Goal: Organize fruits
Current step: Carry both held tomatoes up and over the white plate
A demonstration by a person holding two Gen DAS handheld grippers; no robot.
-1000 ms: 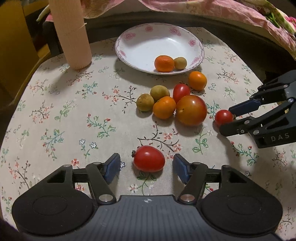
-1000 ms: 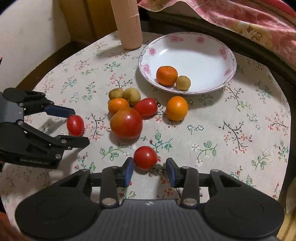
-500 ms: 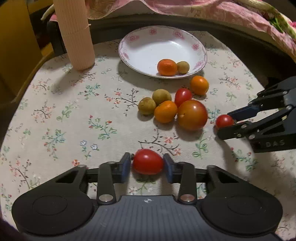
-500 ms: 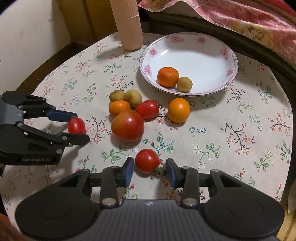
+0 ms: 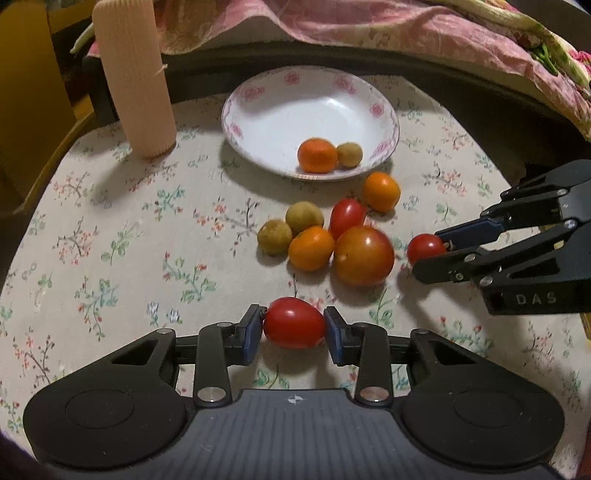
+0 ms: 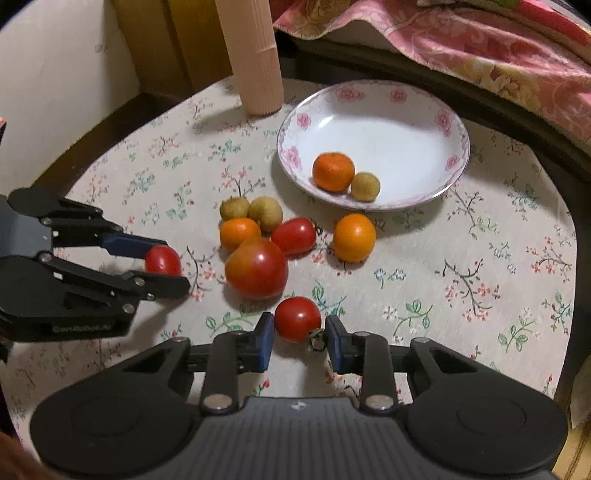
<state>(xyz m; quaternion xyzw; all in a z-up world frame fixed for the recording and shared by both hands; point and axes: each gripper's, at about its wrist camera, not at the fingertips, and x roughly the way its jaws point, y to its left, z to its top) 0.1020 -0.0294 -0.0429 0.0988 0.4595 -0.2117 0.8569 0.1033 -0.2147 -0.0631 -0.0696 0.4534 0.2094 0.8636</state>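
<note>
My left gripper (image 5: 293,332) is shut on an oval red tomato (image 5: 294,323) and holds it just above the cloth; it also shows in the right wrist view (image 6: 162,260). My right gripper (image 6: 300,334) is shut on a small round red tomato (image 6: 297,319), which also shows in the left wrist view (image 5: 425,248). A white floral plate (image 5: 258,107) at the back holds a mandarin (image 5: 317,155) and a small brown fruit (image 5: 349,154). A cluster lies before the plate: a big tomato (image 5: 364,255), a red tomato (image 5: 346,218), two oranges and two brown fruits.
A tall ribbed pink cylinder (image 5: 135,77) stands at the back left of the plate. The floral tablecloth (image 5: 110,240) covers a round table with a dark rim. A pink cloth (image 5: 406,26) lies behind it.
My left gripper closed on the oval tomato and lifted it slightly. My right gripper stayed around the small tomato and moved forward with it a little.
</note>
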